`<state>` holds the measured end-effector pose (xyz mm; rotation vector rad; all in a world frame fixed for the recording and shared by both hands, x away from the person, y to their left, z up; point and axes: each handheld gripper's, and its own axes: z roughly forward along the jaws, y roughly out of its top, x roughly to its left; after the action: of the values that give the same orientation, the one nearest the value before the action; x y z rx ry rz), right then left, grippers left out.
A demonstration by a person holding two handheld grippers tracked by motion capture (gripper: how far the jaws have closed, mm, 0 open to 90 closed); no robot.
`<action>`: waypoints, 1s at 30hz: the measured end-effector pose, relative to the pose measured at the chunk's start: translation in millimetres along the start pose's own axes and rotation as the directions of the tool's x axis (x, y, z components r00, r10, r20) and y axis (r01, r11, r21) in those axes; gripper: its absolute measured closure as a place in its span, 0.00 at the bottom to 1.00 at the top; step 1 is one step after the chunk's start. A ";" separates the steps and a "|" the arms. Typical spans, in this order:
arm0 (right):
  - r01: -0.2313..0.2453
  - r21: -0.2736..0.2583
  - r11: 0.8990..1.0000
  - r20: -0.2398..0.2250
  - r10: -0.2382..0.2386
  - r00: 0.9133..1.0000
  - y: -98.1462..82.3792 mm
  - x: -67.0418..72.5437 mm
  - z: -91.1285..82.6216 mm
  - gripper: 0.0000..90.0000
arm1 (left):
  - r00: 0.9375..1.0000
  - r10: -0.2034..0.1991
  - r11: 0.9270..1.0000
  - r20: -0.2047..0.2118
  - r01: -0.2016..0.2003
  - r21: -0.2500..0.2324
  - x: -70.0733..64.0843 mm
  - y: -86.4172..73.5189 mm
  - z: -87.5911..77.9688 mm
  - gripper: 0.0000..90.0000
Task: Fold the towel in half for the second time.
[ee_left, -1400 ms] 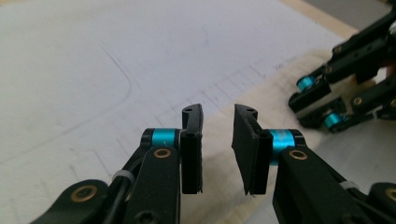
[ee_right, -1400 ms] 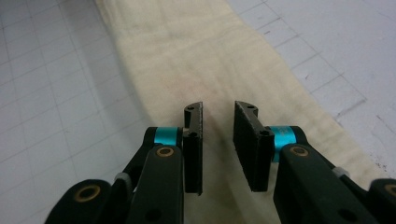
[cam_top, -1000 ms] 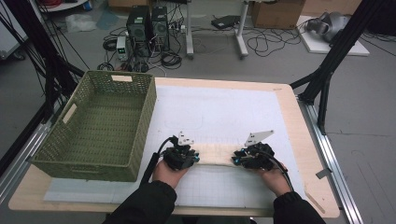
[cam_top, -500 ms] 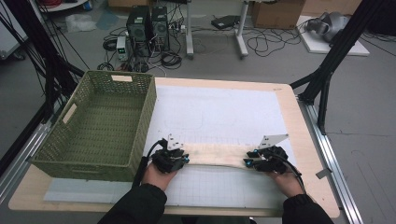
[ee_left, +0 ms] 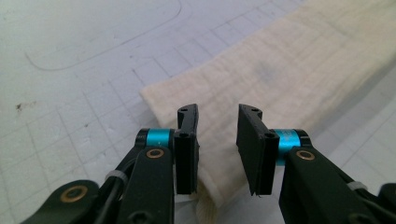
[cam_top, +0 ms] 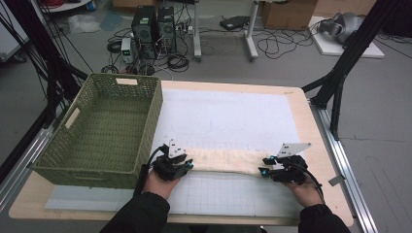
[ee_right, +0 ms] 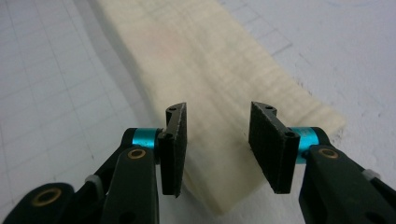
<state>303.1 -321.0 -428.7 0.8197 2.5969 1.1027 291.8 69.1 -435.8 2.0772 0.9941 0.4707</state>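
One table [cam_top: 311, 126] carries a green basket [cam_top: 104, 128] along its left edge, empty as far as I can see. Near the front edge a cream cloth [cam_top: 226, 160] lies folded into a long strip. The left gripper [cam_top: 187, 165] and right gripper [cam_top: 262, 165] flank its ends, jaws spread, gripping nothing; folding looks mostly done, binning probably remains.

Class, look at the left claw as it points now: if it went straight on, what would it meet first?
Most likely the cream cloth strip. The left claw is open, its jaws straddling the strip's near end and pointing along it. Beyond lies the white gridded mat. How far above the cloth it sits is unclear.
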 end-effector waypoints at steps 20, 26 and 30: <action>-0.011 -0.033 0.999 0.056 0.013 0.998 -3.2 -3.7 -6.0 0.58 | 1.000 0.018 1.000 0.010 -0.018 -0.008 5.0 -5.7 -6.5 0.70; -0.039 -0.010 0.999 0.054 0.040 0.998 -7.1 -4.5 -2.5 0.59 | 1.000 0.008 1.000 0.002 -0.008 0.003 4.9 -10.6 -1.7 0.66; -0.049 0.001 0.999 0.055 0.049 0.997 -8.5 -4.8 0.1 0.59 | 1.000 -0.003 1.000 0.014 0.003 -0.009 7.5 -13.4 -2.0 0.64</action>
<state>303.6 -328.4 -434.9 0.9061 2.5466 1.0744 288.7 81.2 -444.8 2.0678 0.9851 0.4577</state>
